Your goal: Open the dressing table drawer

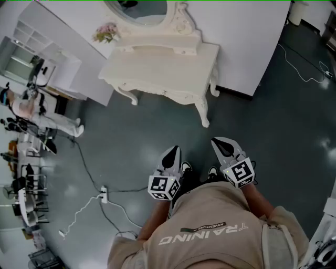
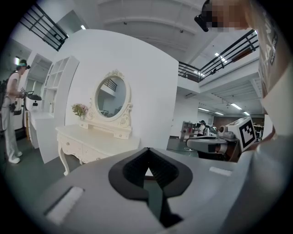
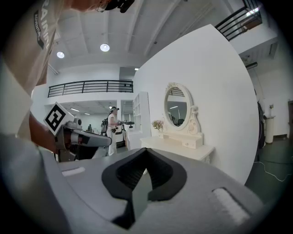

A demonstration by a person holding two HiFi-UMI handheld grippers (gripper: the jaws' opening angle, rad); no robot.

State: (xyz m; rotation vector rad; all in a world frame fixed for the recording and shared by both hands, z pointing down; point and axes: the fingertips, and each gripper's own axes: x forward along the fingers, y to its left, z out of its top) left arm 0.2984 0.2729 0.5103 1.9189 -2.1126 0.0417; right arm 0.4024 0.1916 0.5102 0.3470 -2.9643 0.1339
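Note:
The white dressing table stands against a white wall panel, well ahead of me across bare floor. Its drawer fronts with small knobs look closed in the left gripper view. An oval mirror and a small flower bunch sit on its top. My left gripper and right gripper are held side by side close to my body, both pointing toward the table, far from it. Both have their jaws together with nothing between them. The table also shows at the right of the right gripper view.
A white shelf unit stands left of the table. A person in white works further left among equipment. A power strip and white cables lie on the dark floor at my left. Another cable runs at the far right.

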